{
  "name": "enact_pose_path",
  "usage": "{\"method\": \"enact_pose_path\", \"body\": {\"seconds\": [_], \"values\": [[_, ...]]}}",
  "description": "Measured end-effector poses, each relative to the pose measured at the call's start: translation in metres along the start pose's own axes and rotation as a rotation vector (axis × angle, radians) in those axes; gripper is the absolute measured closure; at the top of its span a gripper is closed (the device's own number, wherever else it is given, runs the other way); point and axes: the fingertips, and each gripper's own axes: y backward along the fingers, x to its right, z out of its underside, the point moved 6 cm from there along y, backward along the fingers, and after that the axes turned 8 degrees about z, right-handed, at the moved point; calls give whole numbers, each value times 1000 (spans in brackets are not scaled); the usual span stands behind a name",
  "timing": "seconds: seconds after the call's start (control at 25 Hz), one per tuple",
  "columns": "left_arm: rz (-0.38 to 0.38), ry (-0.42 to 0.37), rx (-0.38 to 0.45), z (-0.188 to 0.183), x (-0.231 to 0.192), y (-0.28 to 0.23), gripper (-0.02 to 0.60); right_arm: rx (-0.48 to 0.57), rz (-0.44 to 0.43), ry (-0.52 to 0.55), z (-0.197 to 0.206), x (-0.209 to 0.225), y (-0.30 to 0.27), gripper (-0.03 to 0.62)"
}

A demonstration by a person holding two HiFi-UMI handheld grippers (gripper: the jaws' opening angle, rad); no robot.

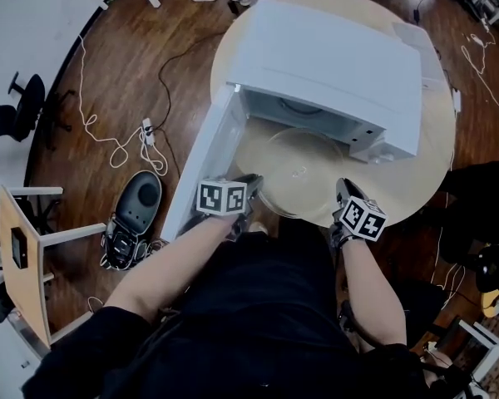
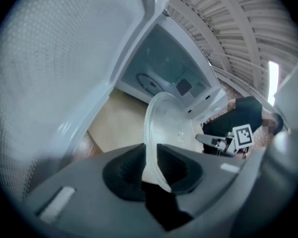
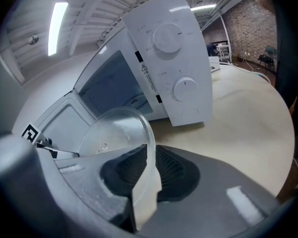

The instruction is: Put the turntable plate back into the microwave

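both grippers are closed narrow on the turntable plate (image 1: 303,173). the left gripper (image 1: 249,188) pinches its left rim and the right gripper (image 1: 343,193) its right rim. in each gripper view the clear glass edge sits pressed between the ribbed pads.

below and ahead of the grippers is the round table (image 1: 432,165), which carries the white microwave (image 1: 333,56). the microwave stands straight ahead of both grippers. its door (image 1: 204,160) is swung open and runs along the outer side of the left gripper, very close to it. the control panel (image 3: 176,58), with two knobs, is ahead of the right gripper and a little to its outer side.

the plate hangs between the two grippers, above the table and just in front of the cavity (image 1: 295,106). its far rim is near the mouth, and i judge that none of it is seated inside yet.

so the step in hand is carrying the plate to the opening. next i would push both grippers forward together, keeping them matched so the glass does not twist or slip. the left rim has to clear the door and the right rim has to clear the panel side. then i would lower the plate until it settles centred over the round fitting (image 2: 150,82) deep in the cavity, ahead of the left gripper, and only then let go.
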Motion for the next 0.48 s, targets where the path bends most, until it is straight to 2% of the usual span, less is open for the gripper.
{"method": "enact_pose_path", "body": {"seconds": [0.16,0.24,0.36,0.48], "values": [[-20,-24,43,-32,-2,-15,506,13,-7,-42,-20,5,-18,537],[-66,-39,65,-48,-7,-20,505,3,-14,-72,-23,4,-28,542],[-144,-78,54,-59,-22,-27,494,8,-22,-131,-21,-3,-40,542],[-165,-36,44,-56,-36,-35,497,33,-42,-182,-24,-7,-46,543]]}}
